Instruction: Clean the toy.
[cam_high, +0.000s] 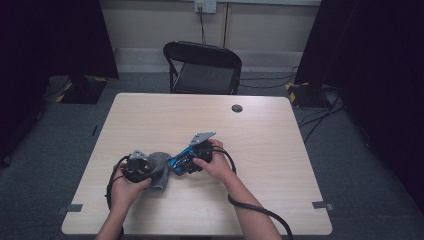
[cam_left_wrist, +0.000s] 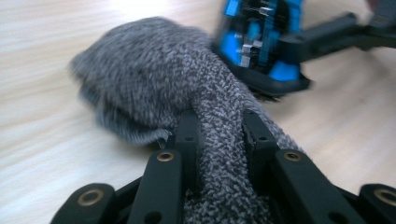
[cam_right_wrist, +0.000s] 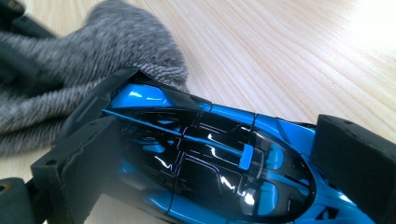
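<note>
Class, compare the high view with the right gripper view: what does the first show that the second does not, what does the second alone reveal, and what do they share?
High view alone: the whole table, a black chair behind it, and the person's forearms. Right gripper view alone: the toy car's glossy black and blue roof up close, clamped between the right gripper pads. Both share the car, the grey cloth touching its end, and the wooden tabletop.

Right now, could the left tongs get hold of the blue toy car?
Probably not as things stand: the left tongs are shut on the grey knitted cloth, and the right tongs already clamp the blue toy car. The car lies just beyond the cloth, so distance seems no obstacle.
</note>
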